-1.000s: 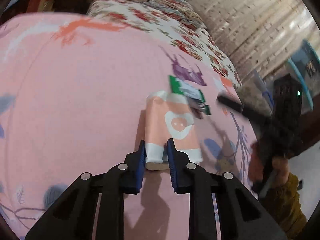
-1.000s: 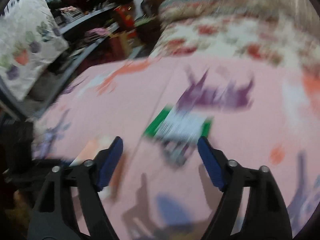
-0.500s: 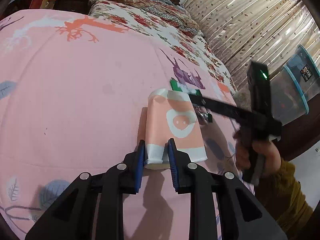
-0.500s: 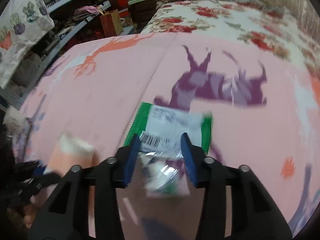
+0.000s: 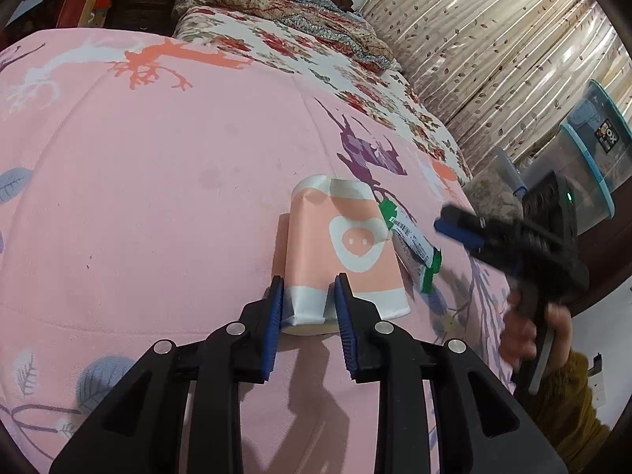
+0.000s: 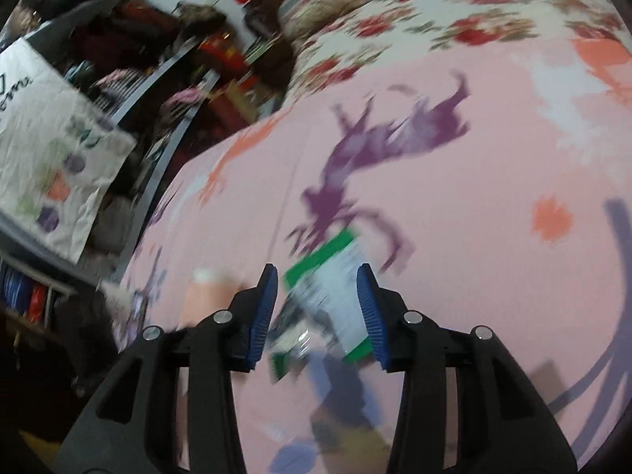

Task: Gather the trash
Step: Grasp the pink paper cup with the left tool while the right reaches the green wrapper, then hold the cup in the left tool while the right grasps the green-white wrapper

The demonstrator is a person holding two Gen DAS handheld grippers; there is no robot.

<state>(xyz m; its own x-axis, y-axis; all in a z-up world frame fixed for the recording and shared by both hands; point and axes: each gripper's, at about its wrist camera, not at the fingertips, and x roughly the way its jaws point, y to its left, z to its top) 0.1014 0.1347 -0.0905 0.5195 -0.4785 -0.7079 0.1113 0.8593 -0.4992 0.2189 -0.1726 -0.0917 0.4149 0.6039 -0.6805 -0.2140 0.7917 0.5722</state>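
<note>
A crushed peach paper cup point(image 5: 343, 252) with a white pig face lies on the pink bedspread point(image 5: 158, 181). My left gripper point(image 5: 309, 300) is shut on the cup's white bottom edge. A green and white snack wrapper point(image 5: 414, 243) lies just right of the cup. In the right wrist view, which is blurred, the wrapper point(image 6: 328, 292) sits between the blue pads of my right gripper point(image 6: 319, 304), whose jaws stand apart around it. The right gripper also shows in the left wrist view point(image 5: 458, 229), just right of the wrapper. The cup shows at lower left of the right wrist view point(image 6: 205, 296).
A floral quilt point(image 5: 300, 43) and pillows lie at the bed's far end. Curtains point(image 5: 493, 59) and stacked plastic bins point(image 5: 584, 158) stand to the right. A printed white bag point(image 6: 51, 158) and cluttered shelves stand left of the bed.
My right gripper's jaws have widened around the wrapper and it has pulled back to the right. My left gripper stays shut on the cup.
</note>
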